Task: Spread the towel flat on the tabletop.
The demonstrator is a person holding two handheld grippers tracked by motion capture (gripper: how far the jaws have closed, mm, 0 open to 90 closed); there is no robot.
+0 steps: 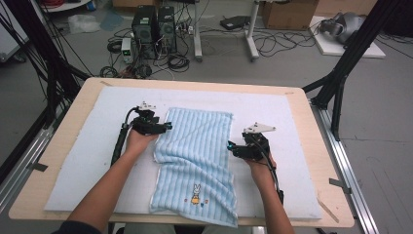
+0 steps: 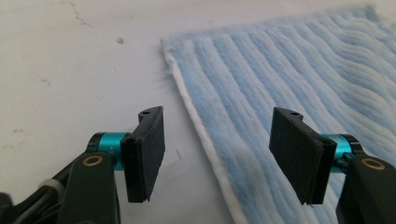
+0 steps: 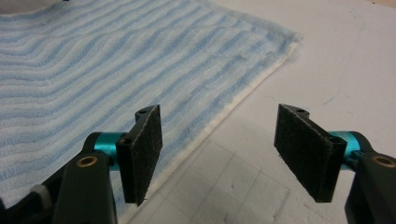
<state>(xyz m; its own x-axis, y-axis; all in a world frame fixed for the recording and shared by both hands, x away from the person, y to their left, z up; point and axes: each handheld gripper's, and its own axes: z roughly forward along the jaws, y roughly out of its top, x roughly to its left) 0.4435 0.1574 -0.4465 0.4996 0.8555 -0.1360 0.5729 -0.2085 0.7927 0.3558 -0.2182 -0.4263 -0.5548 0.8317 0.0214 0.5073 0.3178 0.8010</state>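
left gripper: jaws spread, empty, straddling the towel's left hem | towel: blue striped, flat mid-pad, bunny end nearest the person | right gripper: jaws spread, empty, at the towel's right hem | tip: probably bite both hems level with each other before lifting, so it won't skew

Left side: bare white foam mat beside the soft blue striped towel, room to slide in.
Right side: bare mat past the towel's long edge, open out to the pale wooden table rim.
Far end: wide strip of mat beyond the towel, nothing standing there.
Left gripper: jaws apart over the towel's white edge, nothing between.
Right gripper: jaws apart over the other edge, gap free.
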